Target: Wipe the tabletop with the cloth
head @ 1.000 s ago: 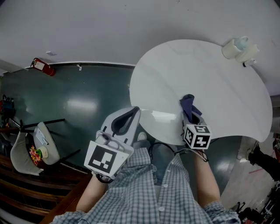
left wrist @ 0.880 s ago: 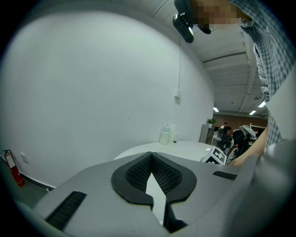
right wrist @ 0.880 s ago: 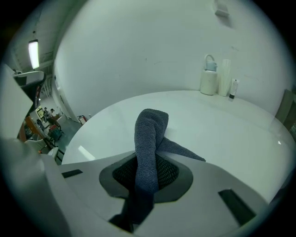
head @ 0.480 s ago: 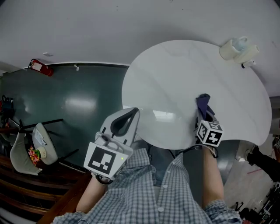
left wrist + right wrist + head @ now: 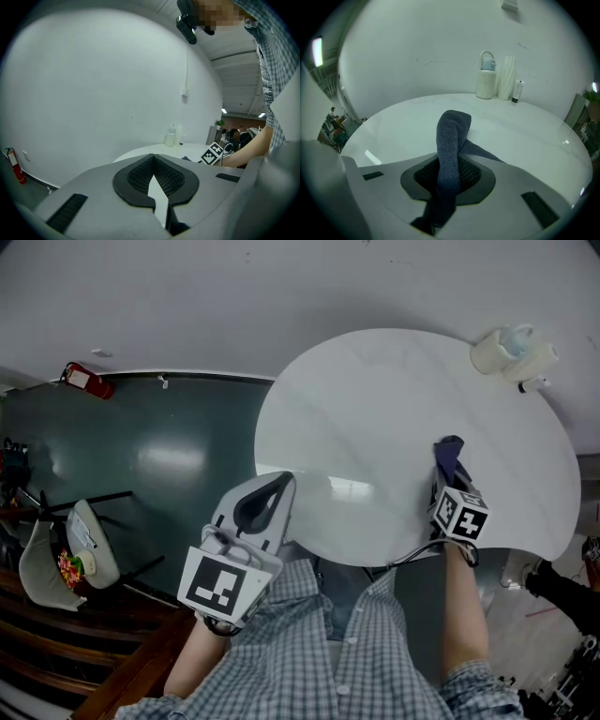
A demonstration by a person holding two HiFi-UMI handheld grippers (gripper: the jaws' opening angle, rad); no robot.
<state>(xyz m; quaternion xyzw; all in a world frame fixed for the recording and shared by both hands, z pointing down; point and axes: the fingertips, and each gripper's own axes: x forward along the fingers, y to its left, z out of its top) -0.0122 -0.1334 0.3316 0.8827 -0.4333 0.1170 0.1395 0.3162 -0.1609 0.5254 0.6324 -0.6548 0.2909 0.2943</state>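
Observation:
A round white table fills the middle of the head view. My right gripper rests on its near right part, shut on a dark blue cloth. In the right gripper view the cloth rises from between the jaws as a folded loop and trails onto the tabletop. My left gripper hangs off the table's near left edge, over the floor. Its jaws stand together with nothing between them, as the left gripper view shows.
A white jug, a paper roll and a small bottle stand at the table's far right rim. A white wall runs behind. A fire extinguisher and a chair are at the left on the dark green floor.
My right gripper has slid to the right across the near part of the table, dragging the cloth with it. The left gripper has stayed in place.

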